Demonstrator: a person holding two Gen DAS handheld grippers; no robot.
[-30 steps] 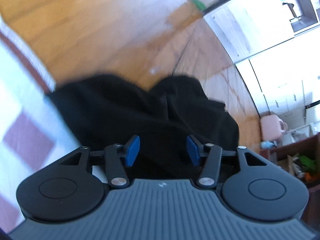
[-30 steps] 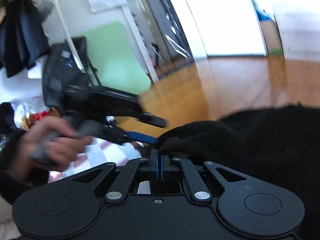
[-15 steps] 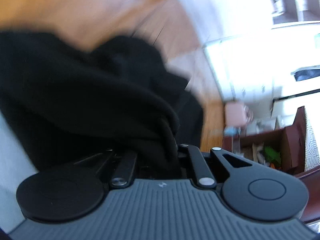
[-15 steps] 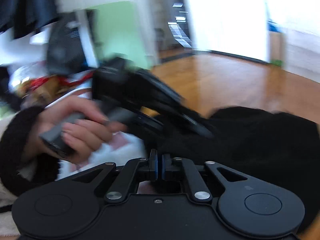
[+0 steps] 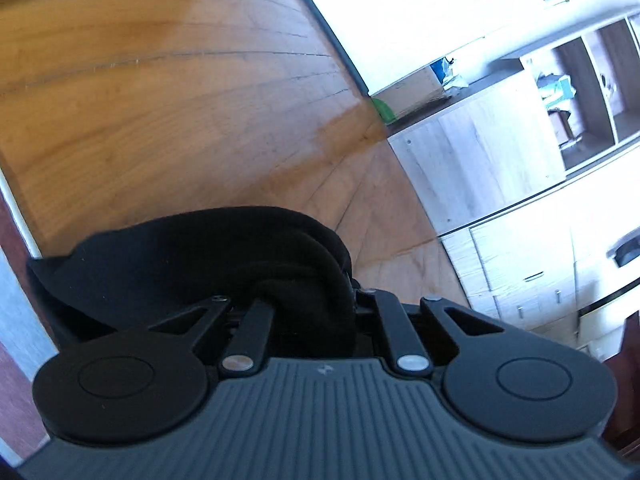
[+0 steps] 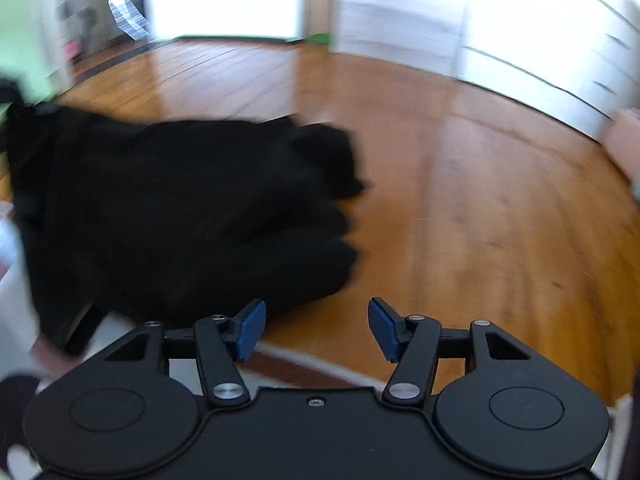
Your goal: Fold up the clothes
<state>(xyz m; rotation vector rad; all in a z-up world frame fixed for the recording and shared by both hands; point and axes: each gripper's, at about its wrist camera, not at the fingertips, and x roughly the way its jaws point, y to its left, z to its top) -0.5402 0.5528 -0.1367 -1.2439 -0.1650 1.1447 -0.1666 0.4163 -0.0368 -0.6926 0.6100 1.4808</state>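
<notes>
Left wrist view, bottom of frame: left gripper point(image 5: 310, 308) clamped on a thick roll of the black garment point(image 5: 192, 264), both pads buried under the cloth, linkage bars drawn in toward the centre. Bunched fabric heaped between the 2 bars, spilling out to the lower left of the frame in a flatter, darker spread. Just beyond it, at the left edge, a strip of white-edged mat point(image 5: 16, 308) with a maroon band. Farther up, wooden floor point(image 5: 160, 100) filling the upper left and centre. At the right, pale wood-grain cabinets point(image 5: 480, 160) with drawers below; a cardboard box point(image 5: 412, 88) on the ledge in the upper middle right; open shelving in the upper right corner.

Right wrist view, bottom of frame: right gripper point(image 6: 316, 330) spread wide, holding nothing, 2 blue pads point(image 6: 250, 330) well apart with bare floor showing between them. Directly under the pads, a maroon-and-white mat edge point(image 6: 304, 372). Just past the left pad, black garment point(image 6: 172, 216) lying in a rumpled heap across the left half of the frame, folds stacked at its right edge, partly on the mat, partly on the floor. Frame blurred. Beyond the cloth, wooden floor point(image 6: 460, 200) running to the right and upward. Along the top, bright white cabinet fronts point(image 6: 520, 40), overexposed; a green panel point(image 6: 24, 32) at the upper left.
</notes>
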